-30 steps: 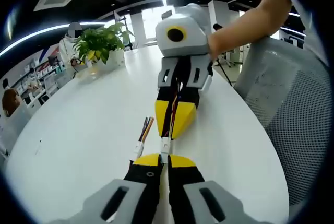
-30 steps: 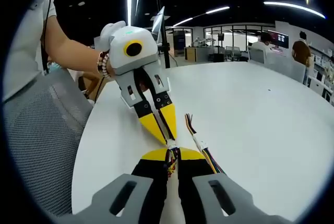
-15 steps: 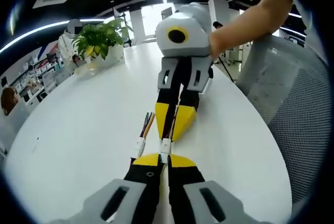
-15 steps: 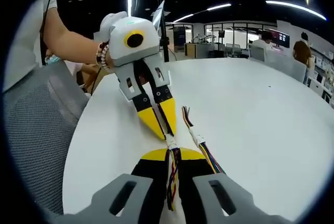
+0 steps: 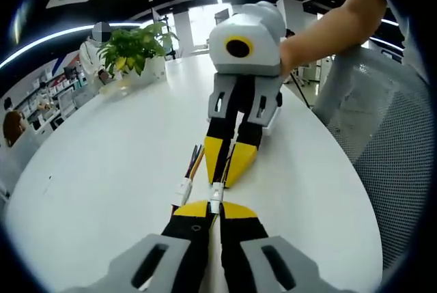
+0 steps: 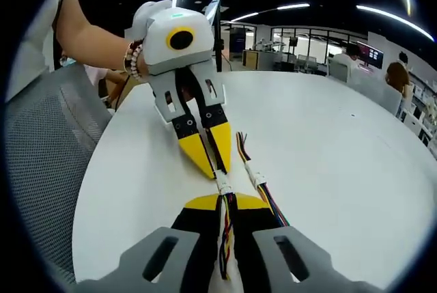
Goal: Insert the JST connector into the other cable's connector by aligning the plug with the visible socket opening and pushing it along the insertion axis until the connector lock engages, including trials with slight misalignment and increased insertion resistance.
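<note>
We are in an open office with ceiling strip lights, and a large round white worktop (image 5: 102,170) carries the work; a potted plant (image 5: 133,50) stands at its far left edge.

In the left gripper view, the left hand-held gripper (image 5: 210,210) is closed on a small white JST connector (image 5: 216,194), which sticks out just past the yellow tips. Facing it, the right hand-held gripper (image 5: 229,170) is clamped on the other cable (image 6: 225,228), and its white connector (image 6: 223,182) meets ours between the two pairs of tips. Whether the lock is engaged, we cannot tell. A second wire set with a white connector (image 5: 182,189) lies on the worktop just left of them.

We judge the connectors light, small and rather fragile, with thin pins inside; the coloured wires are soft and give no push. It is better to hold the plastic housing itself, close behind the mating end, not the wires.

We can read no brand, label or writing.
</note>
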A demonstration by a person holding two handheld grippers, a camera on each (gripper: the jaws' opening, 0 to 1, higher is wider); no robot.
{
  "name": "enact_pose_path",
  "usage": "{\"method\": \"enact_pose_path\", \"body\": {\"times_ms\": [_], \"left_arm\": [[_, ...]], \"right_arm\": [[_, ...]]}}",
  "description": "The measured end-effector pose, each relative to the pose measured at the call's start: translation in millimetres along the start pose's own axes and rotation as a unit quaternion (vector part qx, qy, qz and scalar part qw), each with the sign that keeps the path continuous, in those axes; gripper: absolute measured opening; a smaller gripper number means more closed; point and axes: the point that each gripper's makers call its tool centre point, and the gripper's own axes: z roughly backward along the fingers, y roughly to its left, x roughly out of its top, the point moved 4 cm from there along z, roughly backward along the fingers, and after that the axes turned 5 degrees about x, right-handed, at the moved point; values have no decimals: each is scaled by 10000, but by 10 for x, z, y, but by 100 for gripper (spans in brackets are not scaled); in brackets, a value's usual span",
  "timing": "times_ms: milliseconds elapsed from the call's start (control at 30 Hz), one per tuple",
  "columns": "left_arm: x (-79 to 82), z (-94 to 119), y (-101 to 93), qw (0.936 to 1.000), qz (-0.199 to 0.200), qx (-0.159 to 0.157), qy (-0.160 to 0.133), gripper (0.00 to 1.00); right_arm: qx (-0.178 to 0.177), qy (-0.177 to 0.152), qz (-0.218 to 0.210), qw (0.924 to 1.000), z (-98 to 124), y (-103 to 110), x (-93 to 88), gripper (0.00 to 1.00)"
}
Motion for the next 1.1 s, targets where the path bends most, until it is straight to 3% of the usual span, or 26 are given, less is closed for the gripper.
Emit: {"method": "enact_pose_path", "body": {"times_ms": [667,767,800,1100], "left_arm": [[-9,-10,10,9999,111,16,-50,0],[-41,-17,11,9999,101,30,71,1],[8,-14,23,9999,121,38,-116,1],[-16,4,7,9999,167,25,-33,1]], "right_arm": [[-71,-42,-78,9999,7,-17,-12,4],[-74,-34,-81,9999,5,-17,-12,5],[-85,-32,-86,9999,5,-19,-12,5],[-111,-39,-110,9999,3,-15,-11,5]]}}
